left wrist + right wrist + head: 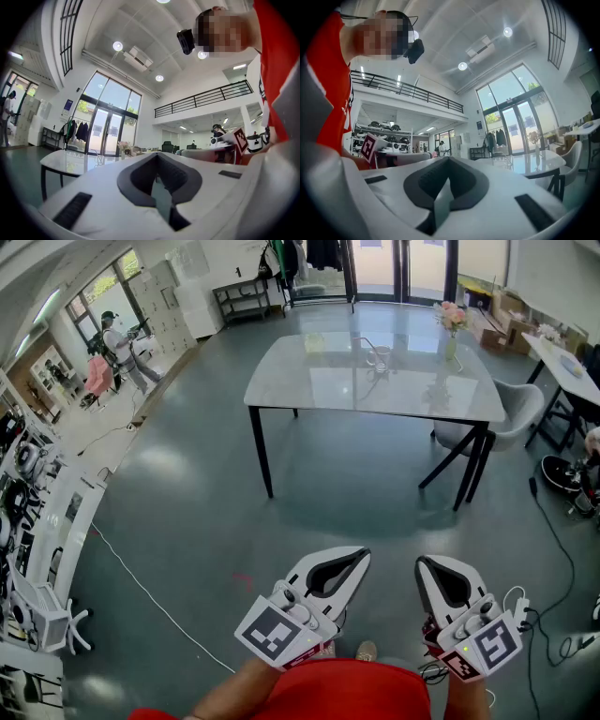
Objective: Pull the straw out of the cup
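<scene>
Both the left gripper [362, 555] and the right gripper [421, 564] are closed tight on nothing, well apart from the cup [381, 358] on the far table [309, 381], so arriving unopened risks knocking the cup over rather than pinching its straw, too small to make out here.

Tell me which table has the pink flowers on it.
The large glossy grey table in mid-room; the pink flowers stand near its far right corner. The white table at the right edge shows none.
</scene>
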